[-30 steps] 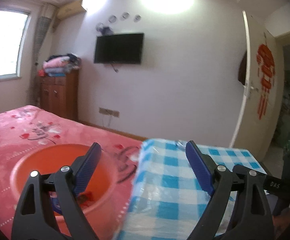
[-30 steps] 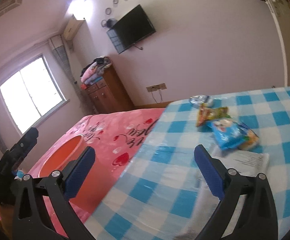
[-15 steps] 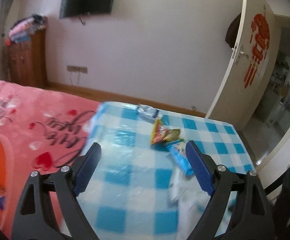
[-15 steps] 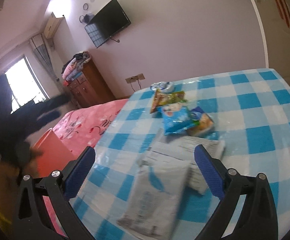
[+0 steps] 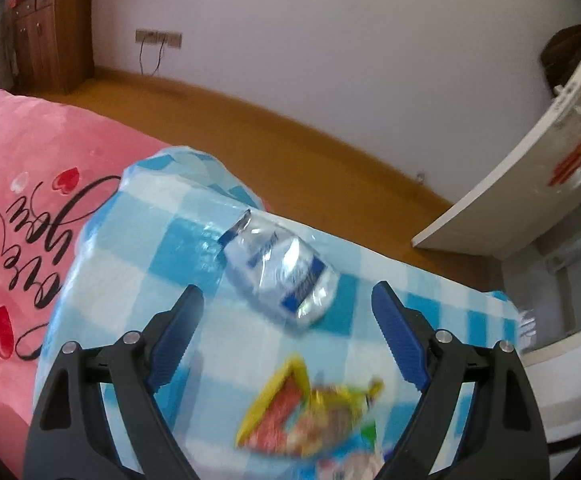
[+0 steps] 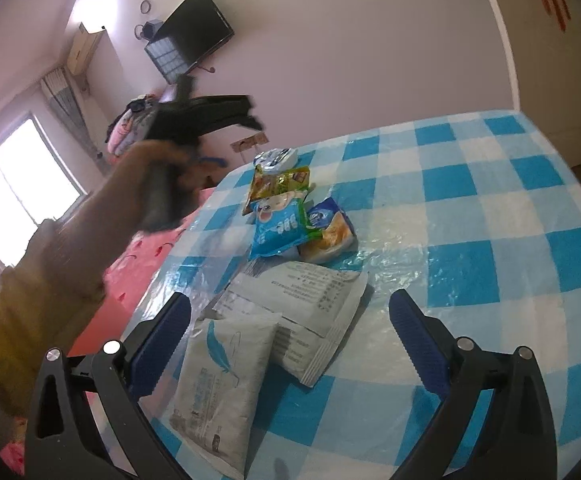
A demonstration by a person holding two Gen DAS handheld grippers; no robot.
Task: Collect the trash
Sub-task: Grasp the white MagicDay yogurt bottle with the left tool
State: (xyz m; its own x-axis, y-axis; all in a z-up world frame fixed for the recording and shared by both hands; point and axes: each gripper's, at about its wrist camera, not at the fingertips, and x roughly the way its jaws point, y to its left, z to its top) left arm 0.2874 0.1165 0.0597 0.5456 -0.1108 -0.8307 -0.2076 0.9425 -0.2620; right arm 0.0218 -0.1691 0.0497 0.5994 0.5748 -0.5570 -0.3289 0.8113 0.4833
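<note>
Trash lies on the blue-checked table [image 6: 490, 208]. My left gripper [image 5: 288, 320] hangs open above its far end, empty, pointing steeply down. A crumpled clear blue-and-white wrapper [image 5: 278, 276] lies just beyond its fingertips, and a yellow-red snack packet [image 5: 306, 412] sits blurred below and between the fingers. My right gripper [image 6: 288, 320] is open and empty over a white packet with a blue feather [image 6: 222, 384] and a white printed packet [image 6: 302, 300]. Farther on lie a blue snack bag [image 6: 282, 228], a blue-orange packet [image 6: 330, 228], a yellow-green packet [image 6: 278, 184] and the clear wrapper [image 6: 276, 158].
A pink blanketed bed [image 5: 18, 240] adjoins the table's left side. Behind the table are wooden floor [image 5: 290, 152], a wooden cabinet [image 5: 50, 40] and an open white door [image 5: 530, 168]. A person's hand [image 6: 162, 184] and sleeve [image 6: 30, 300] carry the left gripper, blurred, at the left of the right wrist view.
The left gripper swung from over the orange basin on the bed to the table's far end and tipped downward. The right gripper came down and closer to the white packets.
</note>
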